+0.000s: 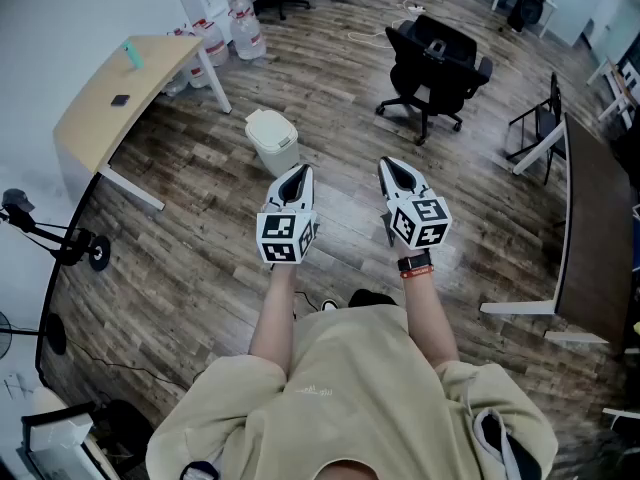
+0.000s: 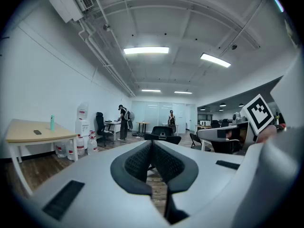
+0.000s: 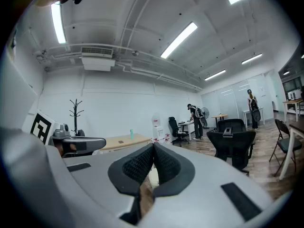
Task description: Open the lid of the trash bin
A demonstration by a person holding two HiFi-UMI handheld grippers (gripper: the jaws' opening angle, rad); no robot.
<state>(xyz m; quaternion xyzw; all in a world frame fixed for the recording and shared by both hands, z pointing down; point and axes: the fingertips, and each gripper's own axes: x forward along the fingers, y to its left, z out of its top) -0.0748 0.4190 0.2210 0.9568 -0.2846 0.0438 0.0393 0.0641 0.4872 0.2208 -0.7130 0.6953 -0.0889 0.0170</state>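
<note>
Wood-plank flooring of an open office is being looked down on in the head view. Towards the upper middle of that frame the trash bin (image 1: 272, 146) is standing on the floor, small and pale, and its lid (image 1: 267, 121) is lying flat and shut on top. Nothing is touching it.

Just below the bin in the frame, the left gripper (image 1: 297, 174) is being held out in the air with its jaws pressed together on nothing. In the left gripper view its dark pads (image 2: 137, 163) are meeting at their tips, with only the room beyond them. To its right in the frame, the right gripper (image 1: 392, 166) is being held at about the same level, likewise closed and empty, as its own view is showing. Both are being held clear of the bin, with bare floor showing between them and it.

By this reading the task is hardly being begun. The lid is still down, so the approach, the catching of the lid's edge and the lifting are all being left to do.

Further out, a pale wooden surface (image 1: 95, 118) is standing at the upper left with a teal bottle (image 1: 133, 56) on it. Water jugs (image 1: 215, 33) are stacked near the top edge. A black office chair (image 1: 435, 63) is standing at the upper right.
</note>
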